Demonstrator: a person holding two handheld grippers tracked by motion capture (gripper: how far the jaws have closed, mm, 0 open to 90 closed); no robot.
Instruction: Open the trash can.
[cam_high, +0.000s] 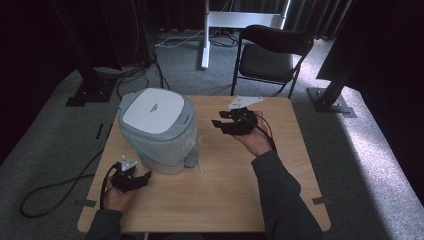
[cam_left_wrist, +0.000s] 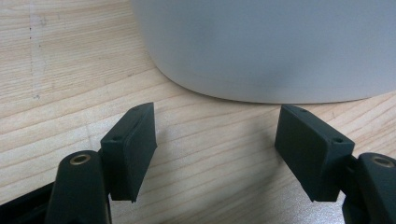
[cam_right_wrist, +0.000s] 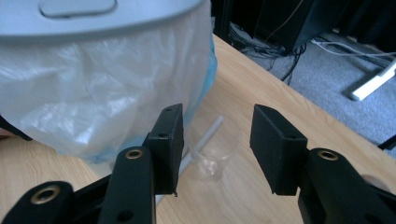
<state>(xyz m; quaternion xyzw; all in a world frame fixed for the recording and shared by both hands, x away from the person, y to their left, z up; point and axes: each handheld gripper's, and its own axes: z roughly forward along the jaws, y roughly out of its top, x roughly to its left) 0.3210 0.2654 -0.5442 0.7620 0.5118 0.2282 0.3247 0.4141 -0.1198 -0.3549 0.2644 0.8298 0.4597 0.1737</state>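
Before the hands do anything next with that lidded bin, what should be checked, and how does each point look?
1. Bin lid down: ok, flat on top.
2. Plastic liner tucked away: not ok, it bulges out under the lid.
3. Left gripper open and holding nothing: ok, bare table between its jaws.
4. Right gripper holding nothing: ok, jaws apart.
5. Clear cup out of the way: not ok, it lies by the bin, ahead of the right gripper.
6. Bin contents: cannot tell.

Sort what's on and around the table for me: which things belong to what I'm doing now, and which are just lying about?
In the job:
- bin with plastic liner
- clear cup and straw beside it
- left gripper, jaws open at the bin's base
- right gripper, jaws open, empty

Lying about:
- folding chair
- floor cables
- white stand
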